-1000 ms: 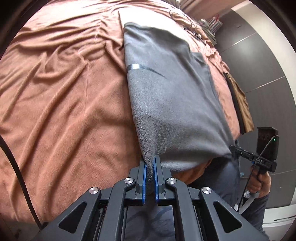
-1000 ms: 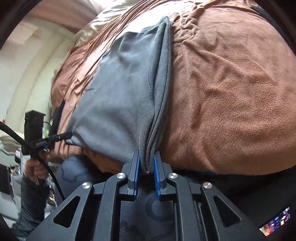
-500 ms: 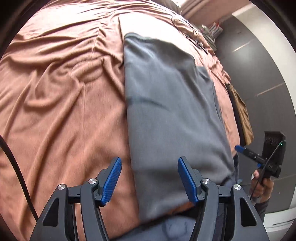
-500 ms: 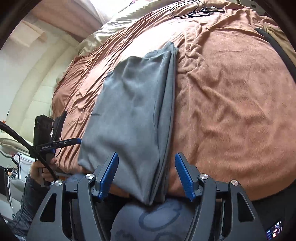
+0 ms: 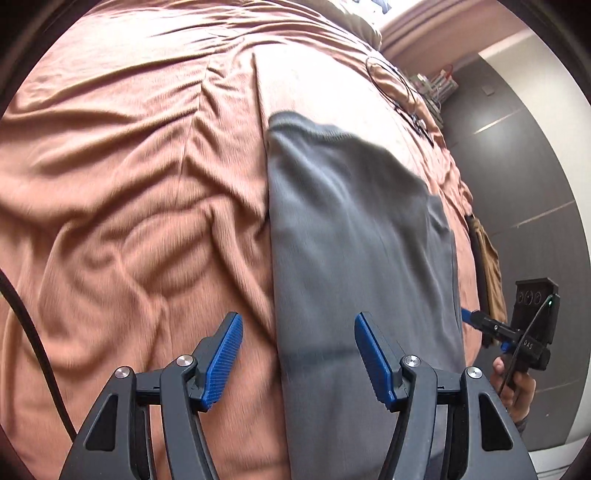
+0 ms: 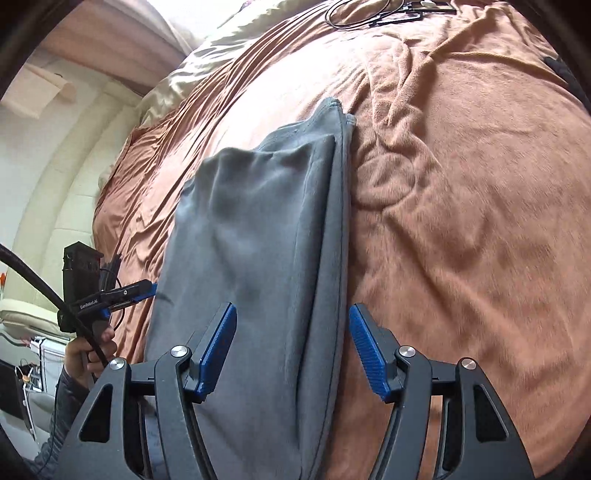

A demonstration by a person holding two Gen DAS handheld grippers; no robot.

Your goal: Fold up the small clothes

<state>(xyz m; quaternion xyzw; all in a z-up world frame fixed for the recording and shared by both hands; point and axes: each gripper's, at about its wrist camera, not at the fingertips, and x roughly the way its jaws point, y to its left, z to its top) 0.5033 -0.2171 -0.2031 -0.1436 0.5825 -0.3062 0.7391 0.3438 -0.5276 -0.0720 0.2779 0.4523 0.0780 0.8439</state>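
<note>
A grey garment (image 5: 354, 243), folded lengthwise into a long strip, lies flat on a brown bedspread (image 5: 129, 192). It also shows in the right wrist view (image 6: 258, 236), with its layered edges along the right side. My left gripper (image 5: 298, 354) is open and empty over the garment's near left edge. My right gripper (image 6: 291, 347) is open and empty over the garment's near right edge. Each gripper shows in the other's view, the right one (image 5: 491, 328) and the left one (image 6: 125, 293), both beside the garment's near end.
A coiled black cable (image 5: 399, 85) lies at the far end of the bed, also seen in the right wrist view (image 6: 369, 11). A brown and black item (image 5: 487, 258) hangs at the bed's right edge. A dark wall (image 5: 524, 155) stands to the right.
Both grippers were shut on the garment's near corners a second ago. They let go, opened wide and pulled back and up. The garment now lies flat on the bed.
</note>
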